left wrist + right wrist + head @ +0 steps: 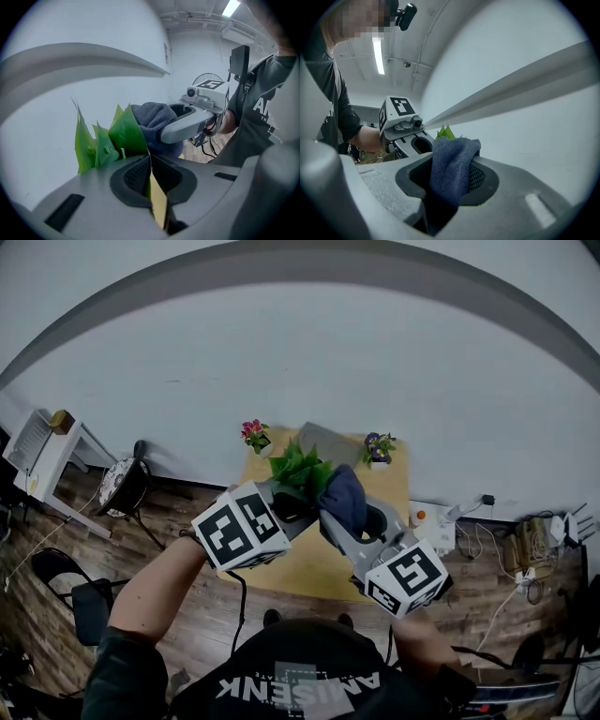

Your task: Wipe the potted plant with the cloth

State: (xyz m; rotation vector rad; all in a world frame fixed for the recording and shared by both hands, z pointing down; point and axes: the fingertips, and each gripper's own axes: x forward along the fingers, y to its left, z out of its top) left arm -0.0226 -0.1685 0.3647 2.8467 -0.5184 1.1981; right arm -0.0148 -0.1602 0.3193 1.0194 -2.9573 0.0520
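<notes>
1. A pale wall (300,362) fills the upper part of the head view, with a dark wood floor (187,615) running below it.
2. A yellow-wood tabletop (314,563) stands against that wall, straight ahead of the person.
3. The left gripper (151,161) reaches in from the left of the head view. Its fingers are pressed almost together on a single green leaf (127,136), which runs down between the pads.
4. The right gripper (450,176) comes in from the right and faces the left one. Its fingers are clamped on the blue cloth (451,159), and a thick fold of it bulges up past the fingertips.
5. The potted plant (300,468) — a cluster of pointed green leaves — sits over the back middle of the tabletop, where the two grippers meet. Its pot is hidden behind them.
6. The bunched cloth lies against the right side of the leaves, just beside the held leaf.
7. Two small pots stand near the back corners of the tabletop — a pink-flowered pot (254,435) on the left and a purple-flowered pot (378,448) on the right. The green plant is between them.
</notes>
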